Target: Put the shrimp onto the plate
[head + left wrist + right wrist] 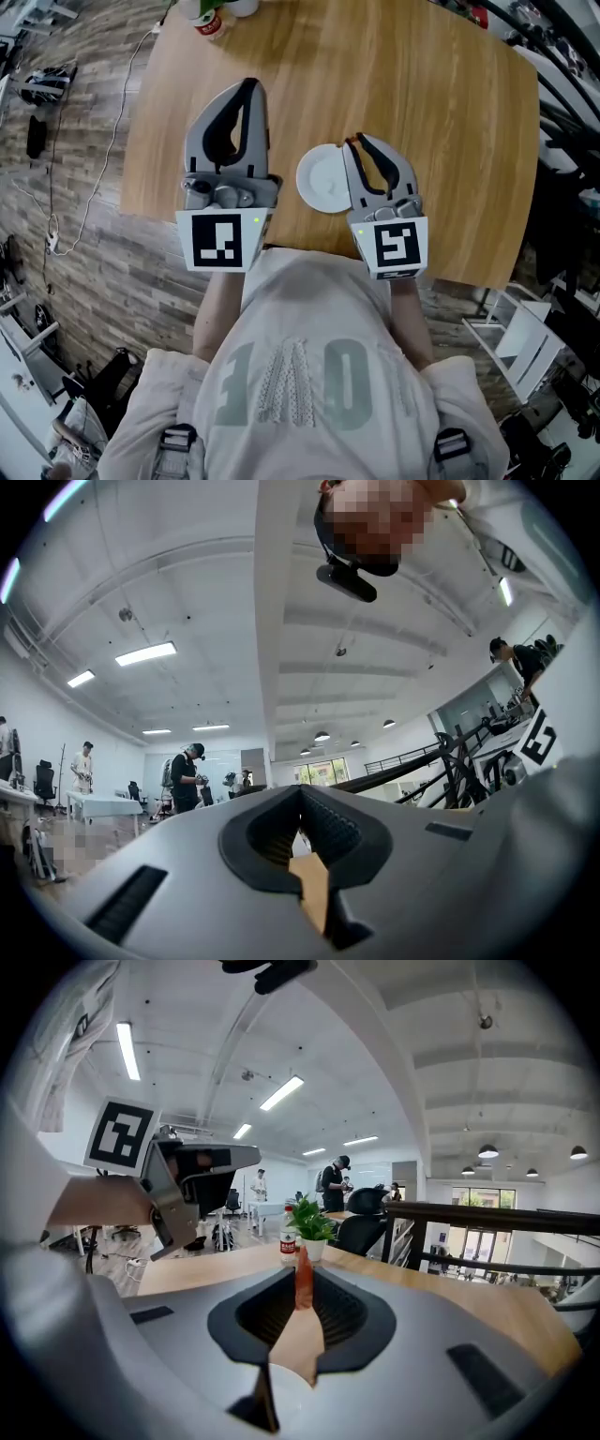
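An orange-red shrimp (pixel 303 1283) stands upright between the jaws of my right gripper (pixel 302 1288), which is shut on it. In the head view the right gripper (pixel 353 142) is just right of the white plate (pixel 322 178), its tip above the plate's right rim. The shrimp shows there only as a small reddish bit (pixel 348 142). A part of the plate (pixel 284 1399) shows below the jaws in the right gripper view. My left gripper (pixel 250 86) is held above the wooden table (pixel 422 103), left of the plate, shut with nothing in it (pixel 301 806).
At the table's far edge stand a bottle with a red label (pixel 210 22) (pixel 288 1242) and a small potted plant (pixel 310 1221). The near table edge runs just under both grippers. People, desks and chairs are in the room behind.
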